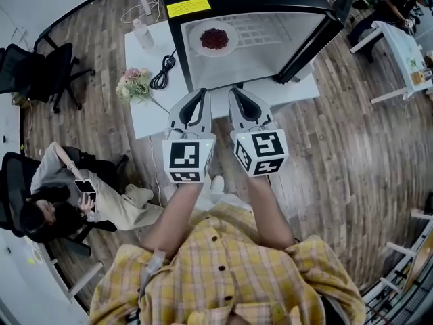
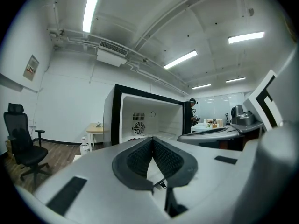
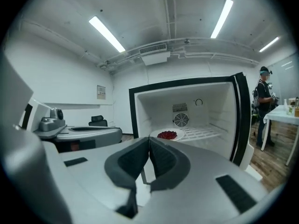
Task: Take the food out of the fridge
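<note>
Head view, centre of frame: the left tool and the right tool are held side by side, close but apart, both pointing toward the top of the frame. Each carries a marker cube at its near end, the left cube and the right cube. Below them the bare left forearm and right forearm reach up from a yellow checked shirt at lower centre. Left gripper view: the jaws of the left tool meet at their tips, with nothing between them. Right gripper view: the jaws of the right tool are likewise pressed together and empty.
</note>
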Motion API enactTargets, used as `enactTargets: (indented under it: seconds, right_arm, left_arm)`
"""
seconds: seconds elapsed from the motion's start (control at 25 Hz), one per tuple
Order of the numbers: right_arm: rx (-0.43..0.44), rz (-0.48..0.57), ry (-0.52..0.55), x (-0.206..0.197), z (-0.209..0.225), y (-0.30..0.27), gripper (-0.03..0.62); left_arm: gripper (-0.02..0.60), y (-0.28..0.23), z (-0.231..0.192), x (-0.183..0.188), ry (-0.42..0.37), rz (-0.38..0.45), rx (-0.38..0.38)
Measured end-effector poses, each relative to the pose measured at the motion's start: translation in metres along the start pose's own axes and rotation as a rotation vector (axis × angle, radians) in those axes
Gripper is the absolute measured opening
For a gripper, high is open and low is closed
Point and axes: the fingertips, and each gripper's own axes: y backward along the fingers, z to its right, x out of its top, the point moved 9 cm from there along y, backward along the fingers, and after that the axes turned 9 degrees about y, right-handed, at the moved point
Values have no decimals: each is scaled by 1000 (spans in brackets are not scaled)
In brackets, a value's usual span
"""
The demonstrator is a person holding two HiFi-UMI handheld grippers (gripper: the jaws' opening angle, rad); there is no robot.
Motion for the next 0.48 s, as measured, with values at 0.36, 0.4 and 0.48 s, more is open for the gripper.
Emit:
enactTargets:
  seconds: [0.36,0.4,0.48]
  right_arm:
    - [-1,2,-61,3,18,-34,8]
    - [-3,4,-65,3,19,-37,8]
    - [-4,8,-75,4,22,-43,8]
  left_arm:
    - [9,-22,-14,10,-11,1,-6]
    - [8,-23,-15,10,-12,-2,-9]
    - [9,-25,-17,10,-14,-4,-14]
